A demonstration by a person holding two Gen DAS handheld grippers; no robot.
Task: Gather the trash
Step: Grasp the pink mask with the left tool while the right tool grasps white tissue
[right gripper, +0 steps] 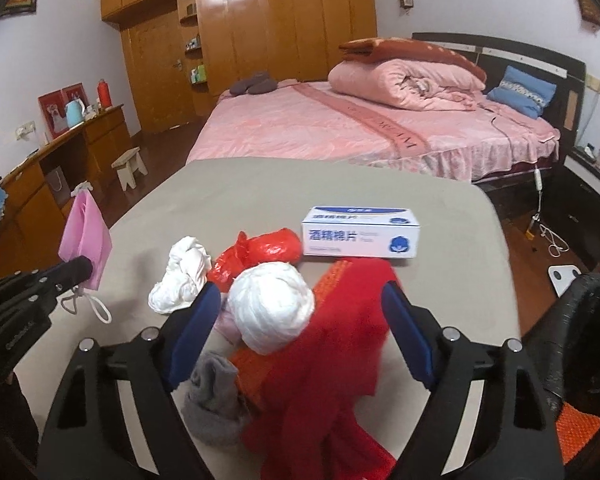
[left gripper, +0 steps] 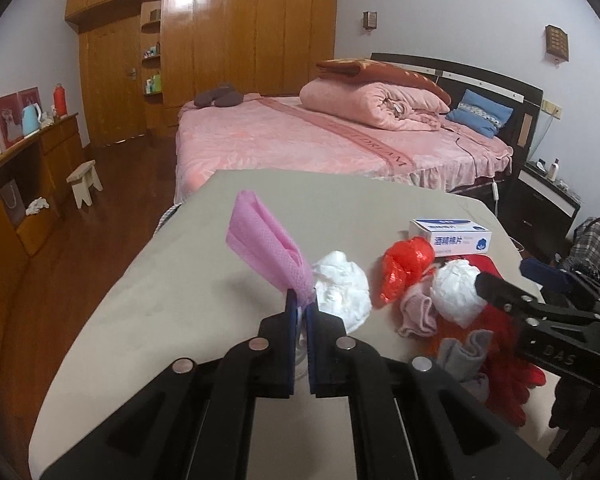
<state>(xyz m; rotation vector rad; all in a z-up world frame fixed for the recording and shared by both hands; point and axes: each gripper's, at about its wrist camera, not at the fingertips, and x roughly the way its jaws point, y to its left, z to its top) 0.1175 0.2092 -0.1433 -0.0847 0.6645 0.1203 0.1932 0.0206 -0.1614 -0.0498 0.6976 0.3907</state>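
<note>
While the left wrist view runs
left gripper [left gripper: 300, 304]: clamped on the lower edge of the pink mask [left gripper: 266, 246], which stands clear of the worktop [left gripper: 180, 280]
mask axis: tilted up and away to the left of the fingertips
white wad [left gripper: 342, 286]: on the worktop just right of the left gripper
red bag [left gripper: 406, 270]: beyond that wad, near the box [left gripper: 452, 236]
second wad [left gripper: 456, 292]: further right, with the right gripper [left gripper: 500, 284] coming in from the right edge, its fingertips touching or just beside it

Right wrist view
right gripper [right gripper: 300, 300]: jaws apart, nothing pinched
second wad [right gripper: 274, 306]: straight ahead between the blue pads [right gripper: 198, 332], resting on red cloth [right gripper: 332, 360]; gaps show on both sides
grey sock [right gripper: 214, 404]: below the left pad
mask [right gripper: 86, 240]: at far left, held by the left gripper [right gripper: 80, 268], ear loop [right gripper: 86, 306] dangling
bin [right gripper: 588, 340]: dark, at the right edge off the worktop

Judgement: the right hand is nearer the second wad, which lies dead ahead; closing squarely should take it, though red cloth may snag
</note>
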